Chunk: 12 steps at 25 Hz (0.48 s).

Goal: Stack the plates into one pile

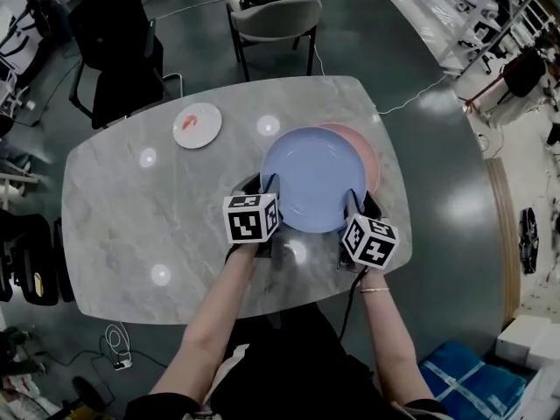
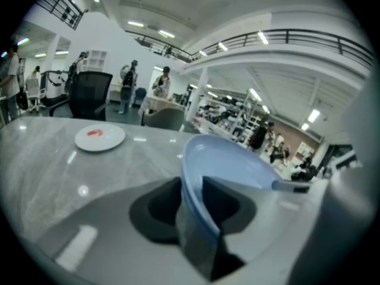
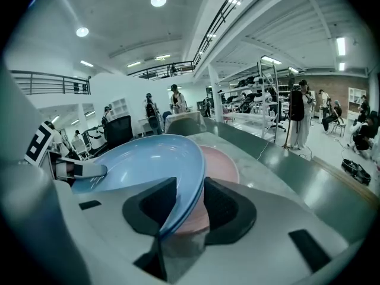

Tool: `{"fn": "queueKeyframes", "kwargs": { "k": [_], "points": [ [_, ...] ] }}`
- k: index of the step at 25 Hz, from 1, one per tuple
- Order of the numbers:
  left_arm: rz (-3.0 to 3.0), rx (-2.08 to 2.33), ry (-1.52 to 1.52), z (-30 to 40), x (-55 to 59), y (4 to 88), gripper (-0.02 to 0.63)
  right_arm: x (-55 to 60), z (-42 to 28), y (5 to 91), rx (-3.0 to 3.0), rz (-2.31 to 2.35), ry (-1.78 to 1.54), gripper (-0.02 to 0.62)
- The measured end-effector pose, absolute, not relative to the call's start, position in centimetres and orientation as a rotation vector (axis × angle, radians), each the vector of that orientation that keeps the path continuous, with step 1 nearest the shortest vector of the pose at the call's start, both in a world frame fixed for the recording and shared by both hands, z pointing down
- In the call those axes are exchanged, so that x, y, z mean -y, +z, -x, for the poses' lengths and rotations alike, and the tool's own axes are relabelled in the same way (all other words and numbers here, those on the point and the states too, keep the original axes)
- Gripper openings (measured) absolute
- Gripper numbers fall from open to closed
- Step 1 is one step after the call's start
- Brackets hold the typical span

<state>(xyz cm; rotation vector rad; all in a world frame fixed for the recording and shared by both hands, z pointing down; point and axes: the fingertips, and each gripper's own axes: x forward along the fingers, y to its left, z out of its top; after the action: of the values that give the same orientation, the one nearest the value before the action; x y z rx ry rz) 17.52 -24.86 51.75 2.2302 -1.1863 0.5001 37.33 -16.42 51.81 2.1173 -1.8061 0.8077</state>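
The blue plate [image 1: 313, 178] is toward the right of the counter [image 1: 157, 217], held by its near rim on both sides and overlapping the pink plate [image 1: 366, 151], which shows past its right and far edge. From the head view we cannot tell whether the blue plate already rests on the pink one or hangs just above it.

The left claw [image 1: 267, 186] is clenched on the rim at the near left. Its own view shows the thin blue edge running between the two dark pads. The right claw [image 1: 357, 201] is clenched on the rim at the near right, with the pink plate visible beneath the blue one.

We judge the blue plate to be stiff, smooth and fairly light, but wide. The glossy rim could slide in the pads, and a plate like this may chip or crack if dropped. The rim is the only sensible hold, and two opposed grips keep it level.

The white plate [image 1: 197, 125], small and marked with red, lies well apart at the far left and is not yet in the pile.

The counter is pale marble with rounded corners, hard and reflective. Beyond it stand a grey chair [image 1: 276, 20] and a black chair [image 1: 118, 51] on a dark floor [image 1: 437, 138] in a large, brightly lit workshop.
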Motion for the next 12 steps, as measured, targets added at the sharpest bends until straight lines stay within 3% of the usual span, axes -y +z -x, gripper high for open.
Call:
{"fn": "queueKeyframes", "kwargs": {
  "k": [12],
  "points": [
    [-2.203, 1.236, 0.577, -24.7, 27.2, 53.8, 0.123, 19.6, -44.7, 53.6, 1.822, -2.058, 0.793, 0.140]
  ]
}}
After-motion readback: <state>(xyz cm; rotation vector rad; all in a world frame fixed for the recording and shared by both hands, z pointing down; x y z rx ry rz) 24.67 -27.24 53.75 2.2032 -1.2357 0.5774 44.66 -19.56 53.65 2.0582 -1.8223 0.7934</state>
